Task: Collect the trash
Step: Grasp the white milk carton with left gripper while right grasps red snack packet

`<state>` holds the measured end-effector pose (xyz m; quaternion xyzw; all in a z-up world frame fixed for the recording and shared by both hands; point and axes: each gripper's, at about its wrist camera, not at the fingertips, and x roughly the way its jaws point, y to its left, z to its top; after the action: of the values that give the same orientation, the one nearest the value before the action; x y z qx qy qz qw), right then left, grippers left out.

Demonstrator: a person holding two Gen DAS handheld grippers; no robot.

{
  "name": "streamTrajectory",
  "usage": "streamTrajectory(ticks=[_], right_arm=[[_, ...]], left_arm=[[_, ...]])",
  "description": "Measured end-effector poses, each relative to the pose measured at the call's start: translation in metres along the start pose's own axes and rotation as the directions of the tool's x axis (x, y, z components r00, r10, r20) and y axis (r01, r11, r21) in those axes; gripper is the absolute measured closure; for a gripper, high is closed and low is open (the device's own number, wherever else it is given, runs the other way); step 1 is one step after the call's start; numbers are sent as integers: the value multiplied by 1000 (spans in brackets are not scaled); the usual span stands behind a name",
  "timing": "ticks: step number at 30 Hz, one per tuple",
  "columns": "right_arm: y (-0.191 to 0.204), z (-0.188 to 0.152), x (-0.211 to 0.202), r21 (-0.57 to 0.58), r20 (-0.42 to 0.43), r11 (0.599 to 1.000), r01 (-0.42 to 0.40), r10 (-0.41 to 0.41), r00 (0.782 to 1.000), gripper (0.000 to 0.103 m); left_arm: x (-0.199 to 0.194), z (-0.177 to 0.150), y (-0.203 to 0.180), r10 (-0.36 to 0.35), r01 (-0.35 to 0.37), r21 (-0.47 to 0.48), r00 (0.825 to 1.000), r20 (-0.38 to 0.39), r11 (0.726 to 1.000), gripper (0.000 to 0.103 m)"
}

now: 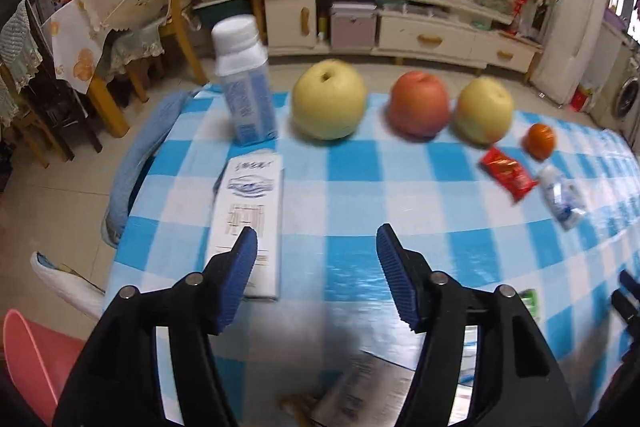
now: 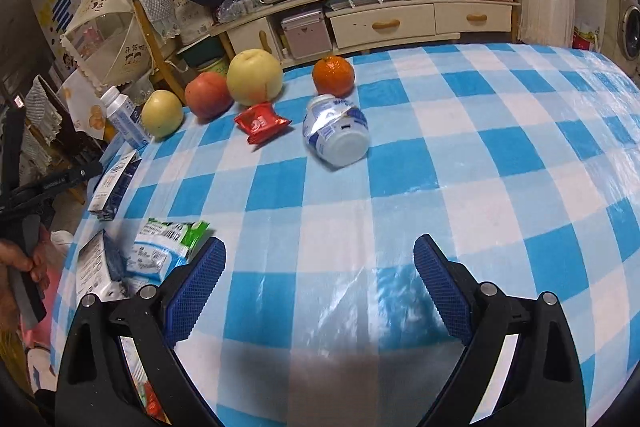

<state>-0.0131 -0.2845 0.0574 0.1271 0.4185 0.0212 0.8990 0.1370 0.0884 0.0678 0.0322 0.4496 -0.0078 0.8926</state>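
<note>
The left gripper (image 1: 316, 239) is held over a table (image 1: 348, 163) under a blue-and-white checked cloth, its fingers (image 1: 246, 247) spread with nothing between them. The left finger overlaps the near end of a flat white carton (image 1: 250, 199) lying on the cloth; whether it touches the carton cannot be told. Behind the carton an upright white bottle (image 1: 244, 87) is seen, blurred, its print unreadable. Along the far edge a pear (image 1: 329, 99), an apple (image 1: 418, 105), a second pear (image 1: 485, 109) and an orange (image 1: 540, 141) are lined up. Just in front of them lie a red wrapper (image 1: 508, 173) and a crushed white bottle (image 1: 560, 197), both smeared by motion. Below the fingers a printed packet (image 1: 360, 391) is largely hidden and out of focus, and a pink bin (image 1: 28, 359) is cut off at the lower left corner.

The right gripper (image 2: 320, 259) is likewise held wide apart over bare cloth, empty. The crushed bottle (image 2: 336, 131) is seen lying on its side with its base towards the camera, well ahead of the fingers, the wrapper (image 2: 260, 123) just left of it. A green-and-white pouch (image 2: 168, 247) and a small box (image 2: 98, 267) lie at the left table edge, partly covered by the gripper's left finger. At the far left a hand (image 2: 24, 263) on a grip is cut off by the frame.
</note>
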Motion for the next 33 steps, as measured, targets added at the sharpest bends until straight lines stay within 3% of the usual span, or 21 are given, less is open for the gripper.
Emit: streamTrajectory(ticks=[3,7,14,16,20,24,28,33], right_arm=[[-6,9,11,21,18,1000,0,-1,1000,9],[-15,18,28,39,26,999,16,-17,1000,9],[-19,33,56,24,30,999,25,-25,999,9],[-19,37,60,14,38,1000,24,-24,999,9],[-16,47,68,-10,47,1000,19,-18,999,9],[-8,59,83,-77,48,996,34,-30,998,9],[-4,65,99,-111,11,993,33,-32,999,9],[-1,70,100,-125,26,990,60,-57,998,9]], left_arm=[[25,0,12,52,-52,17,998,-36,999,39],[42,3,25,56,-56,2,997,-46,998,39],[51,11,22,106,-105,33,994,-10,994,39],[52,11,25,135,-135,16,991,1,991,39],[47,9,31,126,-125,-18,991,39,992,39],[45,11,32,180,-179,-16,982,64,984,27],[53,11,34,228,-227,-7,973,41,974,27],[70,7,31,210,-210,-7,978,-9,978,26]])
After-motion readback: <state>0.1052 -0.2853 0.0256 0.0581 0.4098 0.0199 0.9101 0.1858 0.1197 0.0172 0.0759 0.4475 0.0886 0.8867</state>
